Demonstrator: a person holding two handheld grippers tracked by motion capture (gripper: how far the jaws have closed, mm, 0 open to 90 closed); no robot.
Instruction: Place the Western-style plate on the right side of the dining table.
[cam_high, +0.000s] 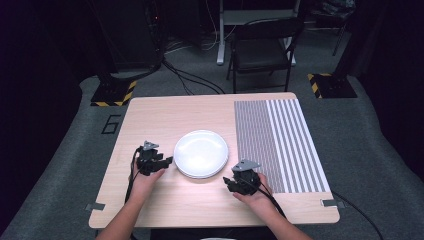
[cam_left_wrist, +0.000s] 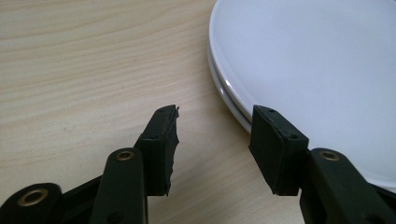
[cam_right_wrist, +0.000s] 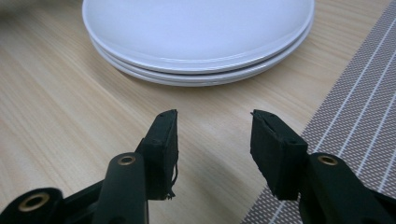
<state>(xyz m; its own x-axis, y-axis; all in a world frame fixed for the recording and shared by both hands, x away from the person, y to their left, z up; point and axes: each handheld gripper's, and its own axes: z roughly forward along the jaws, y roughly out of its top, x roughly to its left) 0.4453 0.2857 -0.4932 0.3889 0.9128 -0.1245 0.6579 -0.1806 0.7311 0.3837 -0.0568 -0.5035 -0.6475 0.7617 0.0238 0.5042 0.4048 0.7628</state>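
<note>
stacked white plates (cam_high: 201, 153) at mid-bench, just left of the striped mat (cam_high: 280, 145). left gripper (cam_high: 167, 161) at the stack's left rim, right gripper (cam_high: 227, 183) near its lower right edge; both partly open, holding nothing. likely the approach before a grasp; next calls for a rim between pads.

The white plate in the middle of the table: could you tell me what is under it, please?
Under the top white plate lies a second white plate, just its rim showing, resting on the wooden table. Anything beneath the stack is covered.
</note>
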